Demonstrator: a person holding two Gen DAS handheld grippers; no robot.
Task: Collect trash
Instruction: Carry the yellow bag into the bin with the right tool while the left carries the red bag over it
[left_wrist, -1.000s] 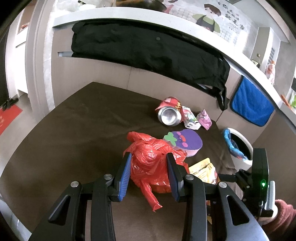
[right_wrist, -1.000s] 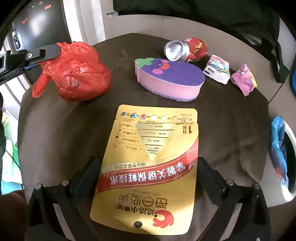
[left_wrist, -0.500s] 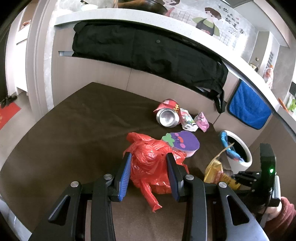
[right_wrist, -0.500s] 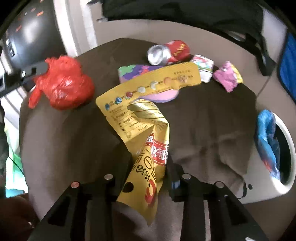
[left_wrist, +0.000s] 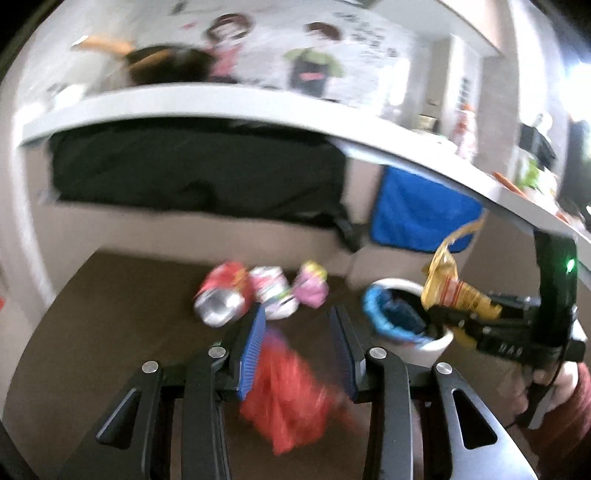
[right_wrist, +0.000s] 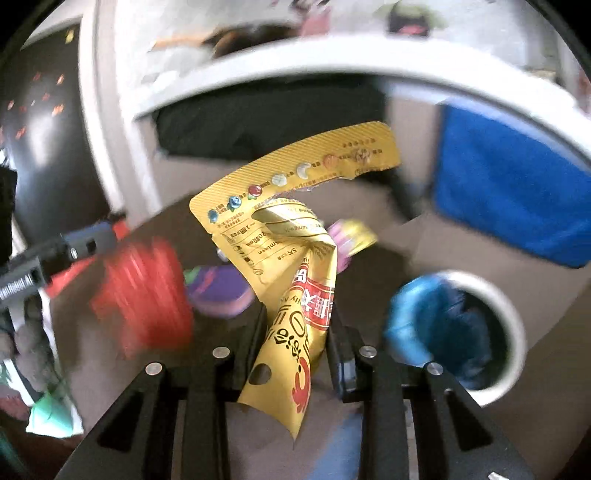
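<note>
Open bin (right_wrist: 513, 325), litter (left_wrist: 258, 291) beside

The bin (left_wrist: 424, 343) stands right of the table (left_wrist: 110, 314); the can (left_wrist: 221, 299) and two wrappers (left_wrist: 275, 293) lie left of the bin.

Brown table (left_wrist: 110, 314), on it a crushed can (left_wrist: 221, 299), two wrappers (blurred) (left_wrist: 291, 290), purple sponge (right_wrist: 221, 291).

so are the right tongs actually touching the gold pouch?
Touching. The right wrist view shows the right tongs pinching the crumpled gold pouch from both sides, no gap, with the pouch lifted off the brown tabletop.
</note>
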